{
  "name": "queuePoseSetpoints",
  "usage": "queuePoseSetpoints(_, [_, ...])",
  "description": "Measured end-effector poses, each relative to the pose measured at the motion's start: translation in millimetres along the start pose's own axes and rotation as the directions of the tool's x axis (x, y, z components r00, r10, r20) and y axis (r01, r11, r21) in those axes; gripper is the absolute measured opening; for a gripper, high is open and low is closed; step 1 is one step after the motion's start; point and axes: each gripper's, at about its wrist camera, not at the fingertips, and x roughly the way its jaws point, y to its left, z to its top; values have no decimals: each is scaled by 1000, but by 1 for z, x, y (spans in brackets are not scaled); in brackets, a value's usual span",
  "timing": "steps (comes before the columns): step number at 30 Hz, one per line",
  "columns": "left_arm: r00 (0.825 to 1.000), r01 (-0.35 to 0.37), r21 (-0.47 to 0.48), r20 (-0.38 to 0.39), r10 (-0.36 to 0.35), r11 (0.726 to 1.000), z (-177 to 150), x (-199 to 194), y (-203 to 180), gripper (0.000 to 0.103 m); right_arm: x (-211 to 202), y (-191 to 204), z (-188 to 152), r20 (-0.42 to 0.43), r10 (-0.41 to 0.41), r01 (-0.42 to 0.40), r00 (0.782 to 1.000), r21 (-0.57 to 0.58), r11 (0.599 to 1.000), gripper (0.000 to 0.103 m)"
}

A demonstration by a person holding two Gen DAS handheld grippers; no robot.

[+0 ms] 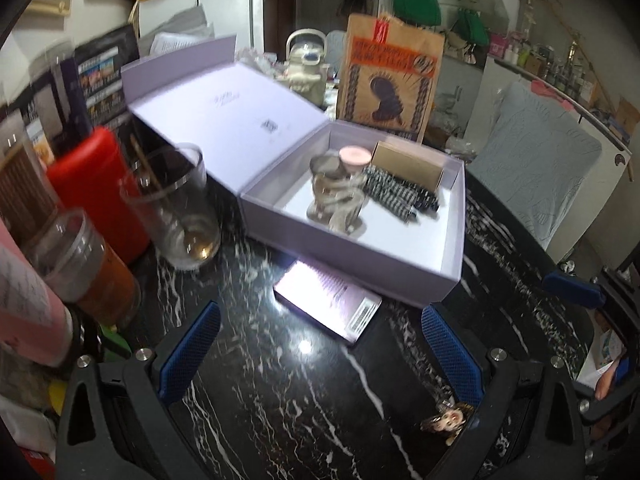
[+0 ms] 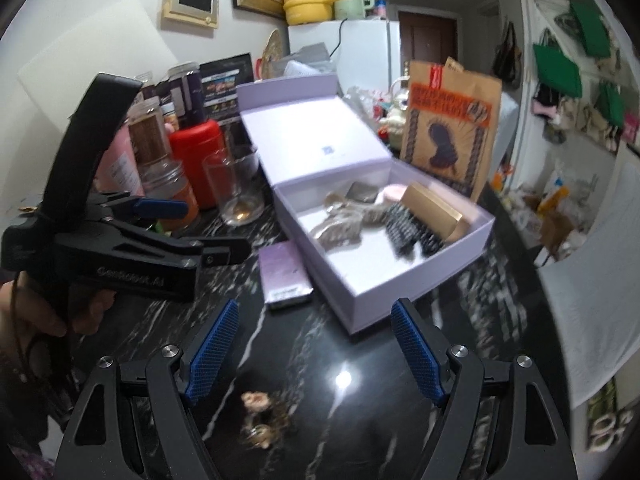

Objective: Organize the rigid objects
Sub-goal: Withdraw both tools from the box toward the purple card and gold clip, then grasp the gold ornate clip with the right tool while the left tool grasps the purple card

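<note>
We judge the tidying partly done. Ahead of both claws the lilac box (image 1: 448,280) lies open on the black marbled table (image 1: 248,400), already holding hair clips (image 1: 340,196), a patterned comb-like bundle (image 1: 400,194) and a gold carton (image 1: 412,166). Still outside it, we see a flat lilac packet (image 1: 326,306) just ahead of our left gripper (image 1: 320,356), touching the box's near wall, and a small trinket (image 2: 260,416) between the fingers of our right gripper (image 2: 316,354). Both claws are spread wide, pinching nothing and touching nothing.
</note>
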Motion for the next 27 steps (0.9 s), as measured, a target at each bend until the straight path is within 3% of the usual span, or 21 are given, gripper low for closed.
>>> queuePoseSetpoints(6, [1000,21,1,-19,-21,1000,-15,13,5,103,12,-1,-20,-36,61,-58,998,59,997,79])
queuePoseSetpoints(16, [994,109,25,-35,-108,994,-21,36,6,103,26,11,-53,-109,121,-118,987,32,993,79])
queuePoseSetpoints(21, [992,118,33,-54,-116,992,-19,54,9,103,39,16,-63,-167,127,-124,978,26,992,78])
queuePoseSetpoints(27, [991,127,77,-51,-124,989,-8,67,14,103,50,11,-68,-203,116,-110,972,41,993,61])
